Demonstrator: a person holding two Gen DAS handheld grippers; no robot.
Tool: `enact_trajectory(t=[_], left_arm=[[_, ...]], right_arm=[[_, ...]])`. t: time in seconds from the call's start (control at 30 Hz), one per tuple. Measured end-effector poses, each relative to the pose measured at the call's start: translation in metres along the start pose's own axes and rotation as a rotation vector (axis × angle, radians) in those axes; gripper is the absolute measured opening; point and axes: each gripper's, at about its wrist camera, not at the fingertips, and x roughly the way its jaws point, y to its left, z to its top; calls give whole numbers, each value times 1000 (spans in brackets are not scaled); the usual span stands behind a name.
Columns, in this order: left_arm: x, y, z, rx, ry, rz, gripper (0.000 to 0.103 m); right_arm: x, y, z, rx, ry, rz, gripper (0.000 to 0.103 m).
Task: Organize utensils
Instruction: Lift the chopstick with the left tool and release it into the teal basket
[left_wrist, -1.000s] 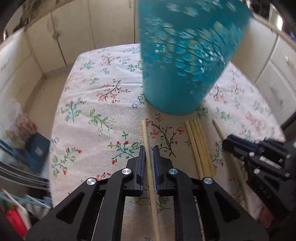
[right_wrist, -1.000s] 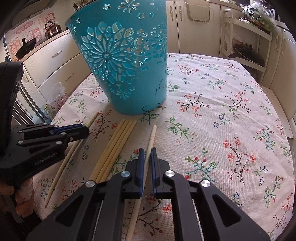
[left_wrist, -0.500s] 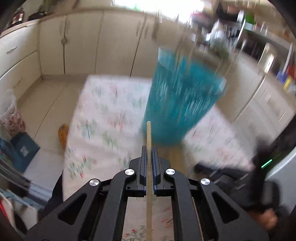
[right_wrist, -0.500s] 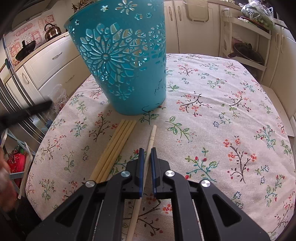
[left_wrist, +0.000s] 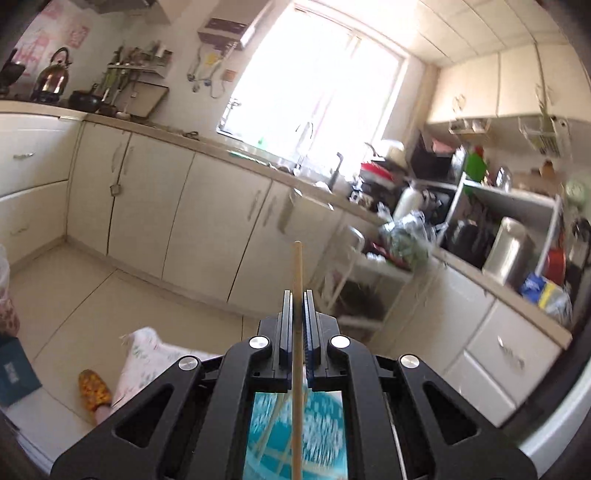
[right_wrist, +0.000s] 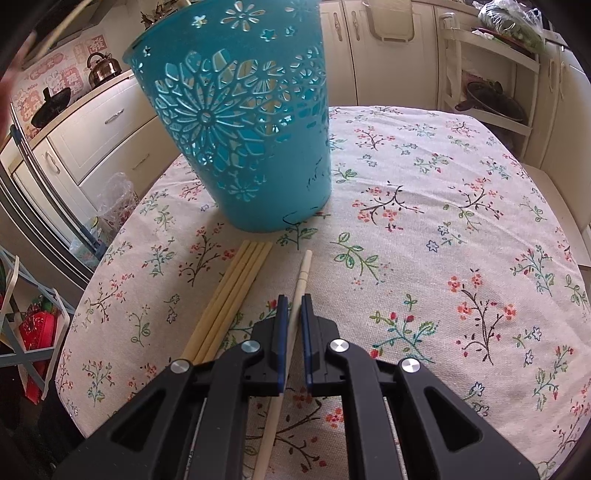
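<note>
Wooden chopstick (left_wrist: 297, 325) is clamped between my left gripper's (left_wrist: 296, 310) closed jaws, tip poking out ahead, shaft running back under the claw. Below the claw, through the frame gap, I see blurred teal, judged to be the teal basket (left_wrist: 299, 428), with other sticks seemingly already inside. So I read this as carrying the stick over the rim, drop not yet done

My right gripper (right_wrist: 291, 317) sits low over the floral tablecloth (right_wrist: 443, 221), jaws nearly together around the pale chopstick (right_wrist: 301, 280); pads look close on it, but I cannot tell if they truly press. Three tan chopsticks (right_wrist: 232, 295) lie bundled just beside it on the left, ends near the basket (right_wrist: 236, 122) base

Risks: releasing while the stick lies near level could bounce it off the rim or poke it through a cutout; the tall light basket could tip if bumped. Right grip near one end may let the stick swing

Right view shows basket, cloth and remaining sticks clearly; left view shows mostly kitchen cabinets (left_wrist: 155, 206) and window (left_wrist: 314, 81), table barely in frame
</note>
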Motion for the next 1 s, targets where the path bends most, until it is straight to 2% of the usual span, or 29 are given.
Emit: enact_trajectory(t=[0.13, 0.3, 0.6, 0.83, 0.93, 1.0], left_arm=[[33, -7, 1, -18, -46, 27, 5], [51, -8, -9, 3, -51, 48, 5], [53, -3, -47, 79, 12, 91, 5], [42, 3, -70, 141, 105, 98, 5], [32, 9, -75, 150, 138, 102, 10], [20, 17, -75, 137, 141, 115, 23]], right_arm=[[-1, -3, 0, 6, 0, 9, 8], [-2, -9, 1, 14, 1, 20, 8], [-1, -10, 2, 18, 1, 25, 8], [0, -10, 2, 10, 0, 18, 8], [0, -9, 2, 6, 1, 15, 8], [0, -6, 1, -3, 5, 12, 8]])
